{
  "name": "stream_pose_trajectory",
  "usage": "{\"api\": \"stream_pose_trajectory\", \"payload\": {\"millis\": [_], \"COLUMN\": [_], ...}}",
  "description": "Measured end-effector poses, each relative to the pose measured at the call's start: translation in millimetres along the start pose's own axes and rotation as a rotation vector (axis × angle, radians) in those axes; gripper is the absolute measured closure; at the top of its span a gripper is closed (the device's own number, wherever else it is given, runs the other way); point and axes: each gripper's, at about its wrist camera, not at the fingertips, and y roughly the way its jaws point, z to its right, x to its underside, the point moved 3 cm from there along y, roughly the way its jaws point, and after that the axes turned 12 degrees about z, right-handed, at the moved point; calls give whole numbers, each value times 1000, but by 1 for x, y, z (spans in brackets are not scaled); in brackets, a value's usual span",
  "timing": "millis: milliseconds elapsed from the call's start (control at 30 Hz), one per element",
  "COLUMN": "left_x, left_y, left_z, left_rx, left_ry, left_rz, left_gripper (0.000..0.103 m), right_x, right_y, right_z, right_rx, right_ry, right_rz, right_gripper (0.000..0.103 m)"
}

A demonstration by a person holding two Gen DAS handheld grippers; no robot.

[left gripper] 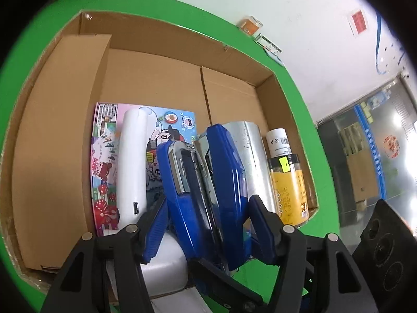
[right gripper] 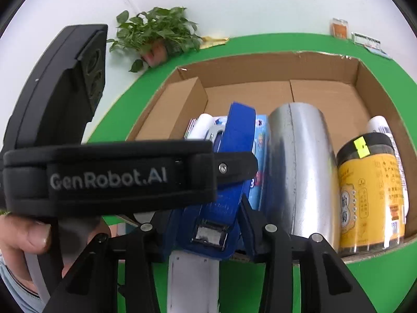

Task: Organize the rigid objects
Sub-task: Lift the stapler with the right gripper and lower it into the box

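Both hand-held grippers (left gripper: 206,224) (right gripper: 200,224) clamp blue stapler (left gripper: 208,182) above box (left gripper: 65,130).

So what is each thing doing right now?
Stapler: gripped by both grippers, over the box.
Cardboard box: open.
Silver can: lying in the box.
Yellow jar: lid on, in the box.
White bottle: in the box.

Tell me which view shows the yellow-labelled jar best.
The right wrist view: the yellow-labelled jar fills the right side, with its black lid, green sticker and label all clear, lying beside the silver cylinder in the cardboard box. The left wrist view shows it smaller, near the box's right wall.
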Motion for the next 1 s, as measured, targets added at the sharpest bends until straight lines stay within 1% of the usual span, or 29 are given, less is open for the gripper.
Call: {"api": "stream_pose_trajectory", "payload": {"millis": [200, 433, 533, 567, 600, 633, 667, 700, 733, 800, 833, 867, 933, 967, 1000], "left_x": [3, -4, -3, -2, -2, -1, -1, 0, 2, 14, 21, 34, 48, 54, 61], "left_y": [-2, 2, -1, -7, -17, -26, -45, -59, -74, -110, -124, -142, -156, -159, -159], "left_z": [3, 4, 8, 12, 17, 22, 29, 33, 36, 40, 41, 42, 42, 41, 37], "left_rx": [6, 15, -1, -25, -61, -83, -110, -120, -132, -181, -198, -221, -271, -294, -306], "left_ry": [14, 25, 46, 79, 127, 163, 218, 244, 269, 311, 324, 343, 363, 368, 359], "left_rz": [-17, -17, -22, -10, 35, 82, 163, 215, 273, 419, 483, 574, 646, 652, 642], "left_gripper": [42, 42, 42, 42, 42, 41, 40, 40, 40, 30, 17, 15, 15, 15, 15], "right_x": [3, 12, 17, 18, 18, 16, 15, 15, 16, 24, 32, 38, 51, 57, 61], "right_y": [-3, -11, -21, -25, -30, -35, -45, -57, -67, -94, -106, -113, -121, -122, -121], "right_z": [2, 1, 2, 2, 1, 0, -1, -1, -3, -15, -23, -26, -29, -28, -28], "right_rx": [-2, 5, 1, -5, 0, 9, 10, 21, 41, 125, 146, 150, 144, 140, 135], "right_ry": [6, 14, 24, 27, 22, 12, 3, -7, -24, -128, -189, -217, -230, -230, -232], "right_rz": [14, 25, 20, 21, 37, 60, 99, 143, 186, 289, 331, 350, 355, 352, 345], "right_gripper": [63, 63, 61, 59, 50, 38, 30, 16, 7, 1, 1, 1, 1, 1, 1]}}
